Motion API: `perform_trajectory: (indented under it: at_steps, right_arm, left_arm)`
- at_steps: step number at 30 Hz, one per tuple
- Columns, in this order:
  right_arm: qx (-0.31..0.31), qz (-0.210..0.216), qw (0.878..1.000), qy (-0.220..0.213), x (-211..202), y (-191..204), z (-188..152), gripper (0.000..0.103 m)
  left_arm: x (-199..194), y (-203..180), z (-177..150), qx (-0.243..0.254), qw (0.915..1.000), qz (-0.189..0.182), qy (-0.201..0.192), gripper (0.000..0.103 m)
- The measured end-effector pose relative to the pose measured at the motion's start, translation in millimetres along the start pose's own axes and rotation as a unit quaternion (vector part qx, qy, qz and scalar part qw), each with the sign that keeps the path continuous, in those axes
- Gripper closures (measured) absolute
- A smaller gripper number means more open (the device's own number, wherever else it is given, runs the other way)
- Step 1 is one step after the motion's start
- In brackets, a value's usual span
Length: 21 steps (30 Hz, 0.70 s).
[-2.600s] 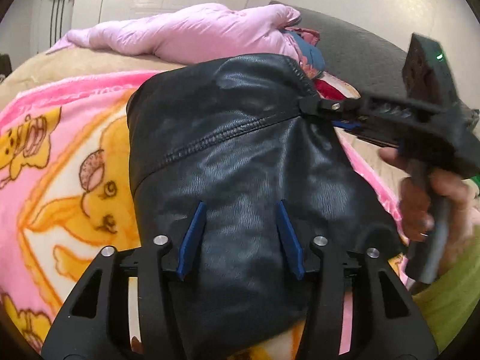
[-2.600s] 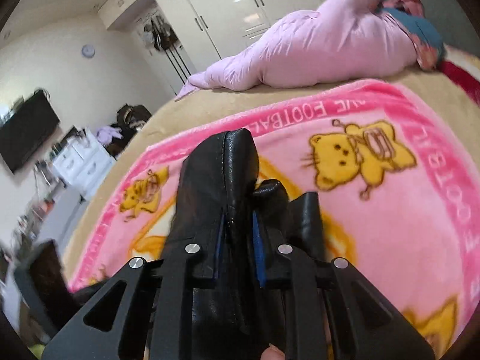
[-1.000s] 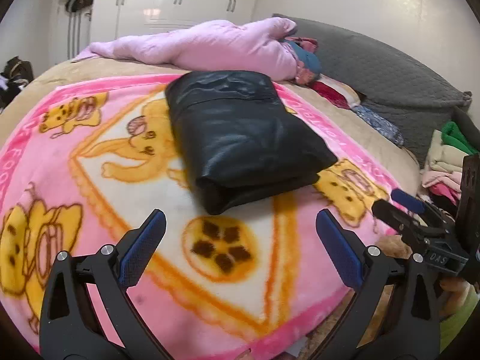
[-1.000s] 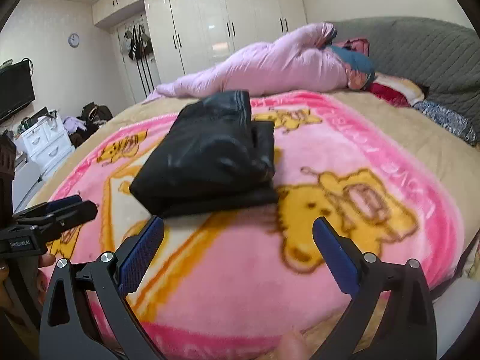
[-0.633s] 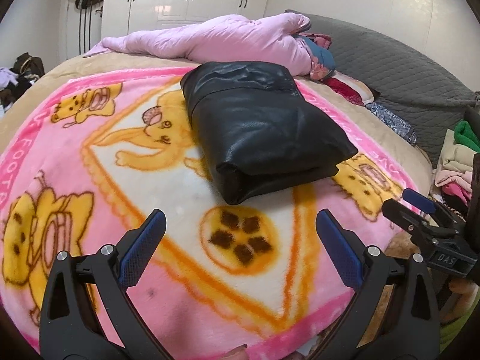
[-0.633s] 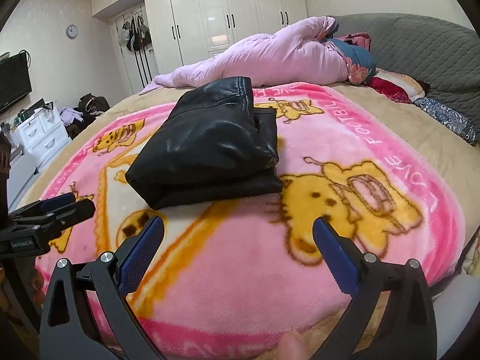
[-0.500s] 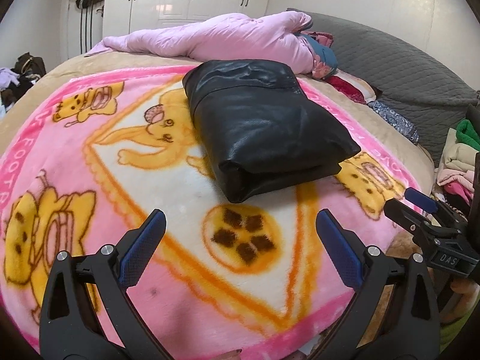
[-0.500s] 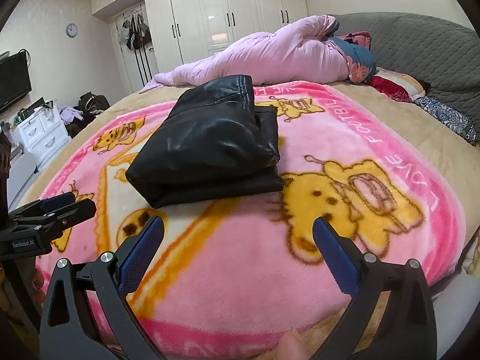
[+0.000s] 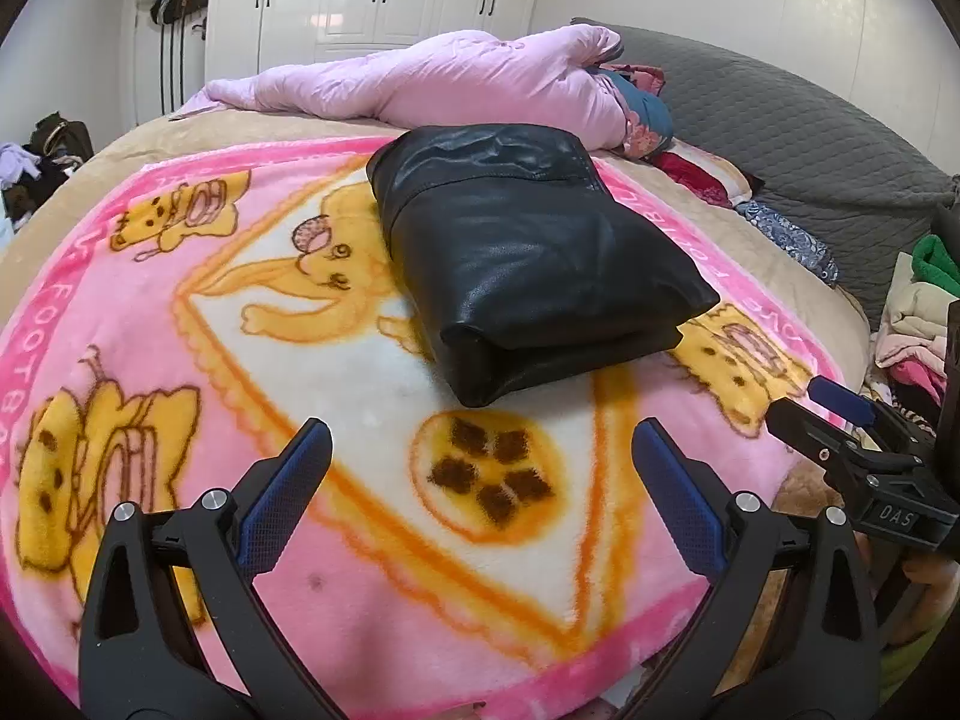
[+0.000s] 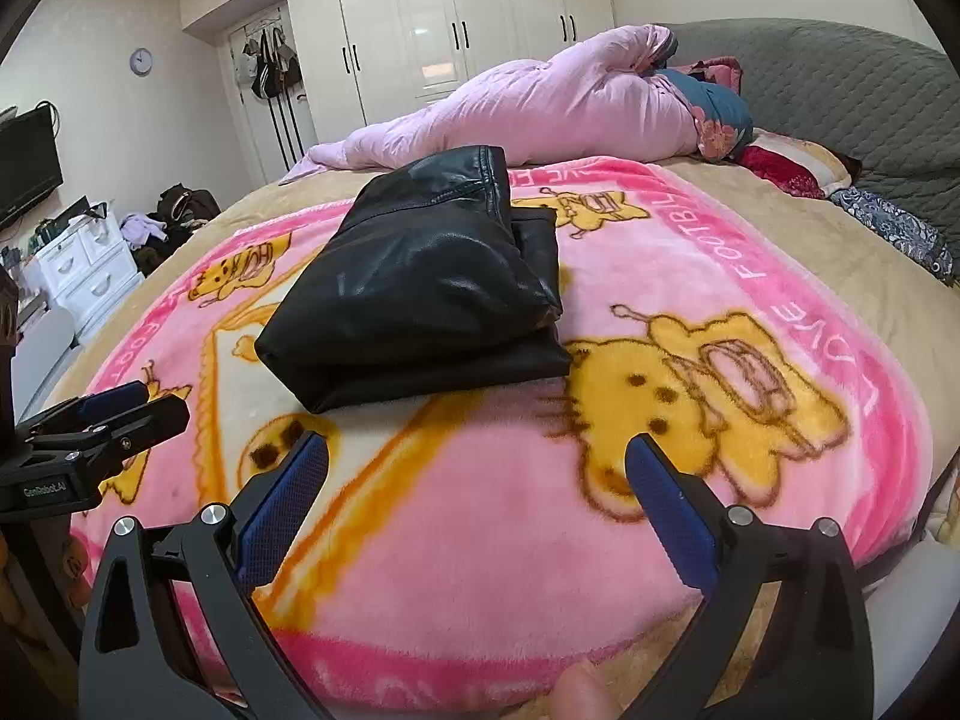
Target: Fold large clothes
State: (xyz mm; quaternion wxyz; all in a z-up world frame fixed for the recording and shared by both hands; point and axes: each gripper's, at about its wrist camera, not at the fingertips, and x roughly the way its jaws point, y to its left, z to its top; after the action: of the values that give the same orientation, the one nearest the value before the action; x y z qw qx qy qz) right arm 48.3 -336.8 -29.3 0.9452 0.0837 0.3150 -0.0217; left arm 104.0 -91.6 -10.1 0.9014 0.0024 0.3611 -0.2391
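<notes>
Left gripper (image 9: 480,450): jaws spread wide, holding nothing, touching nothing; it hangs above the near edge of the blanket, its blue pads (image 9: 282,495) well apart at 7 and 5 o'clock of its own view.
Right gripper (image 10: 477,465): jaws equally wide, empty, clear of the cloth; blue pads (image 10: 672,510) frame bare blanket.
Each seen by the other: the right gripper shows at 4 o'clock in the left view (image 9: 840,414), the left at 9 o'clock in the right view (image 10: 114,405); both are off the near side of the bed.
Black leather garment (image 9: 522,258): folded into a thick rectangular bundle, lying flat on the blanket, well apart from both grippers; toward 12 o'clock from the left pads, toward 11 o'clock in the right view (image 10: 420,276). The rounded fold faces the grippers; a lower layer sticks out along its right side.
Blanket (image 9: 180,360): pink with yellow cartoon bears, spread over the bed.
Pink quilt (image 9: 432,78): bunched along the far side, beyond the garment at 12 o'clock.
Clothes pile (image 9: 912,312): at 3 o'clock, beside the bed.
</notes>
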Motion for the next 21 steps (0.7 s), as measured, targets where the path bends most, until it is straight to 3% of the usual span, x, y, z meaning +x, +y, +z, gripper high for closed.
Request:
perform_trajectory:
  at_steps: [21]
  right_arm:
    - [-0.004, -0.002, 1.000, 0.000, -3.2, 0.2, -2.7, 0.004]
  left_arm:
    - [-3.5, 3.3, 0.6, 0.000, 1.0000, 0.005, 0.000, 0.009]
